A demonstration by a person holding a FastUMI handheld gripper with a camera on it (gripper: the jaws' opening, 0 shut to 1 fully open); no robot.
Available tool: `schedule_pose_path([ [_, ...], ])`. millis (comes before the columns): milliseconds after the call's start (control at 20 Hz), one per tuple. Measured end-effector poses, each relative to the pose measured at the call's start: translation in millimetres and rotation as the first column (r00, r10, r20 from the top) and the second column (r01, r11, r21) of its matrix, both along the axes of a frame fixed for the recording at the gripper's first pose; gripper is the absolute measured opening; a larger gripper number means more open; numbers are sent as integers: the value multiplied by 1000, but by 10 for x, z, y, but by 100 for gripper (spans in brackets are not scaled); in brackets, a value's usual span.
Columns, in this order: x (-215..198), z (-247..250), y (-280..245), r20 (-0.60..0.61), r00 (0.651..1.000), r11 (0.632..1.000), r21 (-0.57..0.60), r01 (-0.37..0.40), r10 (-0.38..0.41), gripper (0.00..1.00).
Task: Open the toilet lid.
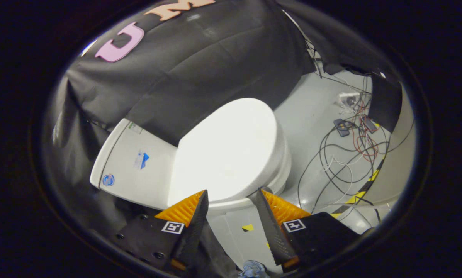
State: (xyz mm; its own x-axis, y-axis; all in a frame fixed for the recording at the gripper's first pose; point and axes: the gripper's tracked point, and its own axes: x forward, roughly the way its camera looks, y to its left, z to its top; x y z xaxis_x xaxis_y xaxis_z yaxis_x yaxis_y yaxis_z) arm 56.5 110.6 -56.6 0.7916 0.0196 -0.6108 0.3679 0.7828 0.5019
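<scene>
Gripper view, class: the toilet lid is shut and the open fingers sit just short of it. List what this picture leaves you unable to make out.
- Toilet lid: glare washes out its surface, so the seam with the seat is unclear.
- Lid's near rim: its ends are covered by the fingers of the gripper.
- Tank stickers: too small to make out.
- Cables on the floor: tangled, individual runs unclear.
</scene>
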Motion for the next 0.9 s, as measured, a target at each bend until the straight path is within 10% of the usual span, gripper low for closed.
schedule_pose_path([
  [500, 133, -766, -149, -151, 989, 980, 194, 33, -3, 78],
  [600, 163, -938, -195, -175, 984, 957, 280, 82, -33, 37],
  [850, 362, -992, -53, -135, 989, 881, 458, 121, -65, 34],
  [900, 301, -896, -31, -115, 992, 890, 446, 95, -48, 11],
])
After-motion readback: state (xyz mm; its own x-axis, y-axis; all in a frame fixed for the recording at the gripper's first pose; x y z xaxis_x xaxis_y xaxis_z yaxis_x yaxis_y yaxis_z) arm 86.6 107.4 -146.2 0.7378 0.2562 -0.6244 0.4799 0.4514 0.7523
